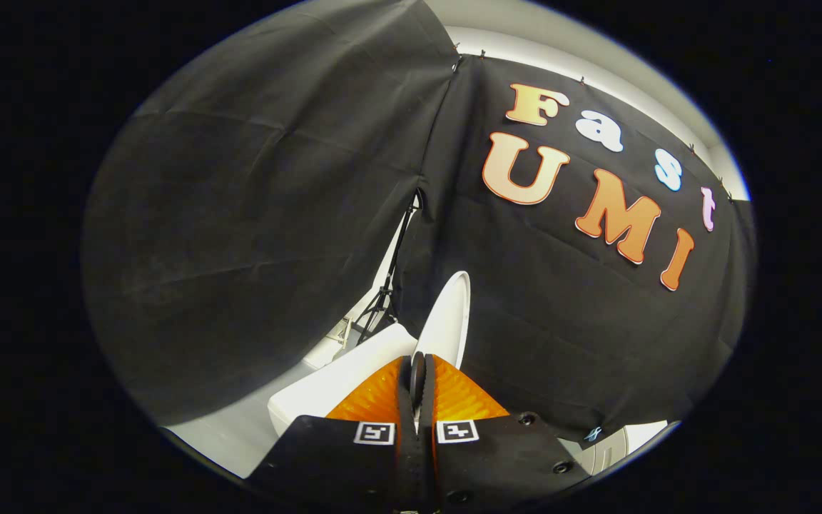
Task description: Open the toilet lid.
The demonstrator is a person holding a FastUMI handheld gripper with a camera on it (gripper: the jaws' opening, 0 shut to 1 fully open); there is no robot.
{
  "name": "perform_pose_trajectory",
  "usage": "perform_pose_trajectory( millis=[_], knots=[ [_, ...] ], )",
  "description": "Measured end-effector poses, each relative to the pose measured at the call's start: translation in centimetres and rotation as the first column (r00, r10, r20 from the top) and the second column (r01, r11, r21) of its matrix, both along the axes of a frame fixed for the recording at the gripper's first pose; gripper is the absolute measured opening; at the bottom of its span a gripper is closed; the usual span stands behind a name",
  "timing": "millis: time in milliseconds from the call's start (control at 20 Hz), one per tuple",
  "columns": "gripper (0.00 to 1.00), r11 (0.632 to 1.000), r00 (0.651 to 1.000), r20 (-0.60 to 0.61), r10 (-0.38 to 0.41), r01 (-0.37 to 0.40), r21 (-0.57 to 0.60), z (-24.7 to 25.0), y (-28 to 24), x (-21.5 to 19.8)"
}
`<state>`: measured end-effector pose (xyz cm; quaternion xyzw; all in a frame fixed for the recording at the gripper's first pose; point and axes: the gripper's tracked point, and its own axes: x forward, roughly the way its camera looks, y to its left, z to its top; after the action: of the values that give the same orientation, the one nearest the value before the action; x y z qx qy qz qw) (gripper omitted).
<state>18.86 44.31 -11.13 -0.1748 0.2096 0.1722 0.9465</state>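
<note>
The tongs (417, 375) had two wedge-shaped fingers (375, 400) with ribbed faces, pressed flat together with only a thin dark seam between them. Behind these sat a black matte body, bearing two small square black-and-white marker tags (374, 432) side by side and several round dark screws (562, 467).

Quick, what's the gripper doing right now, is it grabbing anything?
Gripper: closed, its fingers pinched on the edge of the raised white toilet lid.
</note>
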Motion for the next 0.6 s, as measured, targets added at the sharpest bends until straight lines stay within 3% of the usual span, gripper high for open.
perform_pose_trajectory(
  millis=[550, 600],
  knots=[
    [0.09, 0.990, 0.999, 0.037, -0.034, 0.038, -0.136, 0.7, -2.2, 0.2],
    [0.13, 0.990, 0.999, 0.032, -0.021, 0.025, -0.141, 0.5, -1.6, 0.4]
  ],
)
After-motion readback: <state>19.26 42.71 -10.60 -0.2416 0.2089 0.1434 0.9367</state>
